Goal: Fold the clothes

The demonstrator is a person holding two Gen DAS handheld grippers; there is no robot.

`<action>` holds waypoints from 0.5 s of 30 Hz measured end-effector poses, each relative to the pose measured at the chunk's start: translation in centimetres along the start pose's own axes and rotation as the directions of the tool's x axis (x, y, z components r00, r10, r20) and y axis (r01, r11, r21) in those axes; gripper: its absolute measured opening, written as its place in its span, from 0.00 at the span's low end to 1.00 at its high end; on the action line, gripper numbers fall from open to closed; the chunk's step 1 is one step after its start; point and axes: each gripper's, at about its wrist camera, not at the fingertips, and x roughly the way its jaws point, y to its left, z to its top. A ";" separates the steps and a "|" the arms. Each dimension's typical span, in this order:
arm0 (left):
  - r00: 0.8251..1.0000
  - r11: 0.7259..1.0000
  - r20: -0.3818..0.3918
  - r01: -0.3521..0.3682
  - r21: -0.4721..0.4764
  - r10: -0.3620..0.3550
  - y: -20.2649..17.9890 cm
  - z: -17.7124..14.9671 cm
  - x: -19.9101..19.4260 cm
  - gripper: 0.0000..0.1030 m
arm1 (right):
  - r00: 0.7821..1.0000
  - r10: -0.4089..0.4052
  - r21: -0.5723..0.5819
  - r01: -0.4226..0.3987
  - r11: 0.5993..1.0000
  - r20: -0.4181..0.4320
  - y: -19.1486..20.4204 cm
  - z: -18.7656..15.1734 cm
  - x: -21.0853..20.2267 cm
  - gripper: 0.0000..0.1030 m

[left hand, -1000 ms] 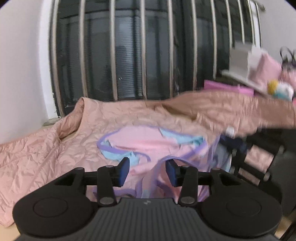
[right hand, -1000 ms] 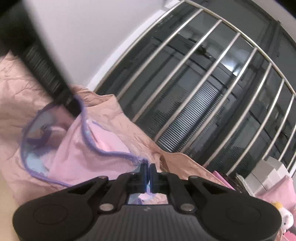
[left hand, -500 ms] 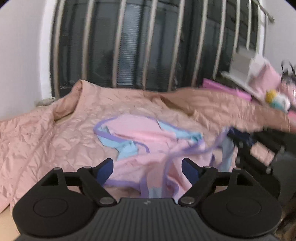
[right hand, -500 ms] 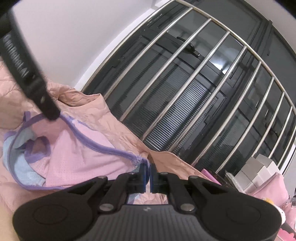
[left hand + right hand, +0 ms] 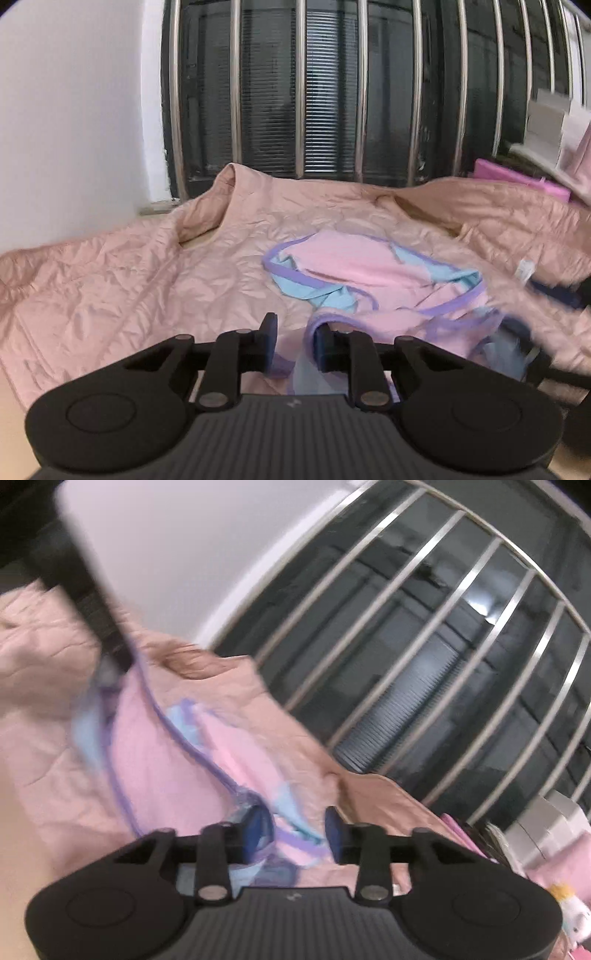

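Small pink knit garment with purple binding and pale blue panels (image 5: 354, 269) lies rumpled on the peach quilted satin bedspread (image 5: 110, 288), out in front of the barred dark window (image 5: 332, 92); bedspread serves as the folding surface, presumably why the garment is spread mid-bed, clear of the window sill. Left gripper (image 5: 294, 338) sits at the garment's near edge, the side farthest from the window. Jaws closing; a loop of purple binding rises between them against the right-hand pad, gap left on the other side, so not yet pinched. Judged to be taking a hem corner for a fold. Right gripper (image 5: 298, 829) is at the garment's other end, also on the side away from the window; jaws opening, part-way apart, purple-and-blue hem lying between the pads but not clamped. Reads as a release. Right-wrist view is smeared; contact on its left pad uncertain.
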 end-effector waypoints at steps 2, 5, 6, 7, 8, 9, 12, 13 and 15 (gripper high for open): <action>1.000 1.000 0.014 -0.007 0.019 0.007 -0.3 0.1 -0.3 0.19 | 0.999 0.053 -0.027 -0.053 0.998 0.003 0.9 0.0 -0.2 0.36; 0.999 0.998 0.035 -0.010 0.056 0.008 -1.1 0.2 -0.9 0.20 | 0.995 0.095 -0.061 -0.096 0.993 -0.012 1.8 -0.1 -0.1 0.36; 0.999 0.998 0.035 -0.010 0.057 0.008 -1.1 0.2 -1.0 0.20 | 0.994 0.105 -0.072 -0.106 0.992 -0.020 2.1 -0.1 0.0 0.36; 0.999 0.999 0.036 -0.012 0.049 0.010 -0.9 0.3 -1.0 0.20 | 0.994 0.110 -0.081 -0.112 0.990 -0.028 2.2 -0.2 0.1 0.36; 0.999 0.999 0.037 -0.014 0.041 0.013 -0.8 0.4 -1.0 0.20 | 0.993 0.110 -0.089 -0.113 0.990 -0.033 2.3 -0.3 0.2 0.37; 0.999 0.999 0.038 -0.016 0.031 0.014 -0.6 0.4 -1.0 0.20 | 0.993 0.112 -0.096 -0.115 0.989 -0.035 2.3 -0.4 0.2 0.38; 0.999 1.000 0.049 -0.002 -0.013 0.003 -0.1 0.7 -1.3 0.20 | 0.991 0.128 -0.110 -0.131 0.985 -0.037 2.3 -0.5 0.0 0.41; 0.999 1.000 0.052 0.002 -0.020 -0.001 0.1 0.8 -1.4 0.20 | 0.992 0.122 -0.125 -0.125 0.984 -0.037 2.5 -0.5 0.0 0.42; 0.998 0.999 0.061 0.015 -0.028 -0.013 0.2 0.9 -1.5 0.20 | 0.996 0.078 -0.171 -0.084 0.982 -0.038 3.0 -0.6 0.1 0.43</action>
